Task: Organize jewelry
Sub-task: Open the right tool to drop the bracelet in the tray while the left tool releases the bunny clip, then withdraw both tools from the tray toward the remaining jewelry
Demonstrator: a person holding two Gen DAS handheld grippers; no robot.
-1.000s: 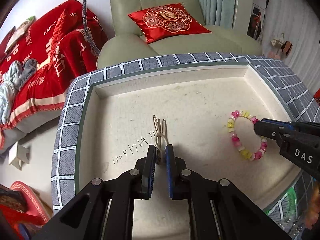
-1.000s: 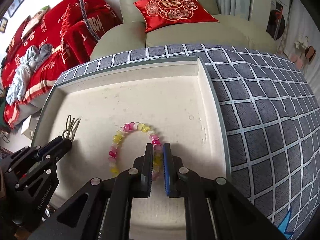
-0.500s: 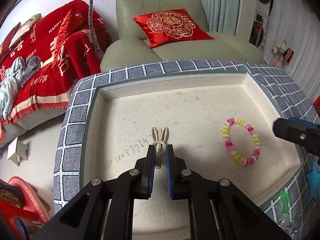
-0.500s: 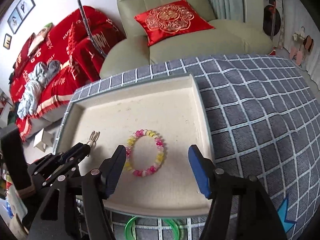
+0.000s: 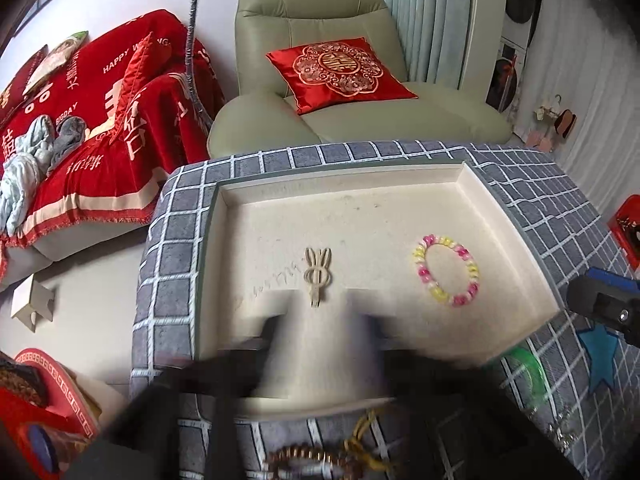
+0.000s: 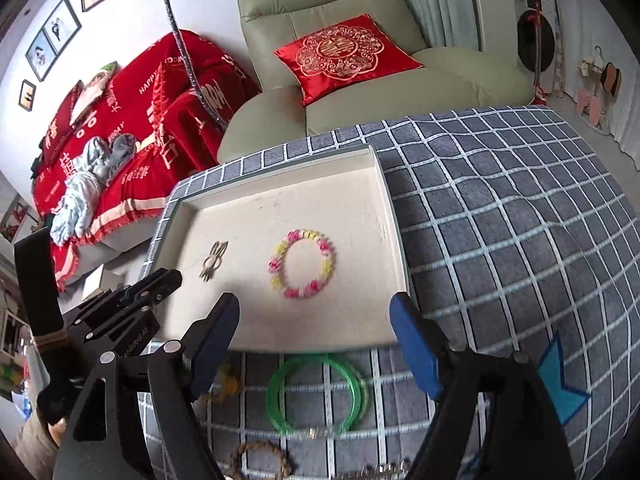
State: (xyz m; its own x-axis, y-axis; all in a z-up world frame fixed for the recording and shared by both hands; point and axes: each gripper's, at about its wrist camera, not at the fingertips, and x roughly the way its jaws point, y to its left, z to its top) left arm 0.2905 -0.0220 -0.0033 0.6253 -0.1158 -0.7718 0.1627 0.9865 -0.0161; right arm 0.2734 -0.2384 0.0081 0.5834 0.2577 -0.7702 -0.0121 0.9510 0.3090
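Both my grippers are opening, holding nothing. The green bangle between my right fingers looks stiff; I'd pinch its rim.

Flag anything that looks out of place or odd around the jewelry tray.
Nothing damaged or spilled. The rabbit-shaped clip and pink-and-yellow bead bracelet lie flat in the tray. Out of place: the green bangle and brown bead bracelet sit outside it on the checked cloth.
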